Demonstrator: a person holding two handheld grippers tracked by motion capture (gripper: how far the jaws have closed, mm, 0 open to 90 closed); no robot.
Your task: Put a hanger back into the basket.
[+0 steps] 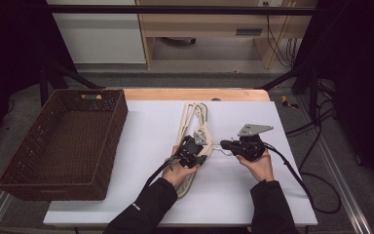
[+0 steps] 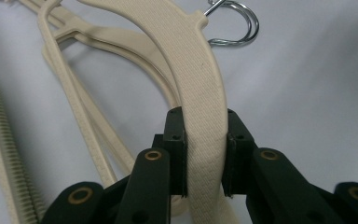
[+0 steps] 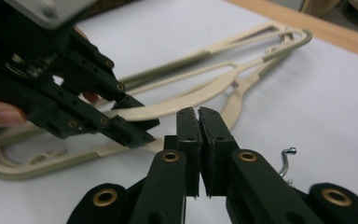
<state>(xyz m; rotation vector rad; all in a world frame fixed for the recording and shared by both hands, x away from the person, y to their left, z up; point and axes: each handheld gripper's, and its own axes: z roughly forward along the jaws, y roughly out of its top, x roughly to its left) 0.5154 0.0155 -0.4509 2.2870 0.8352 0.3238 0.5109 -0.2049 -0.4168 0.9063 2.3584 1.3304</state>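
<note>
A pile of cream plastic hangers (image 1: 195, 117) lies mid-table. My left gripper (image 1: 198, 146) (image 2: 205, 116) is shut on the broad textured arm of the top hanger (image 2: 199, 79) (image 3: 191, 100), one jaw on each side of it. That hanger's metal hook (image 2: 240, 28) (image 1: 216, 149) points toward the right hand. My right gripper (image 1: 225, 144) (image 3: 198, 112) sits just right of the left one, jaws pressed together with nothing seen between them. A bit of hook wire (image 3: 286, 156) shows beside its right jaw. The left gripper (image 3: 130, 128) also shows in the right gripper view.
A brown wicker basket (image 1: 119, 117) stands with nothing in it at the table's left. The white table cover (image 1: 146, 146) has open room around the hangers. A wooden table edge (image 1: 195, 94) runs along the back. Cables trail from both grippers.
</note>
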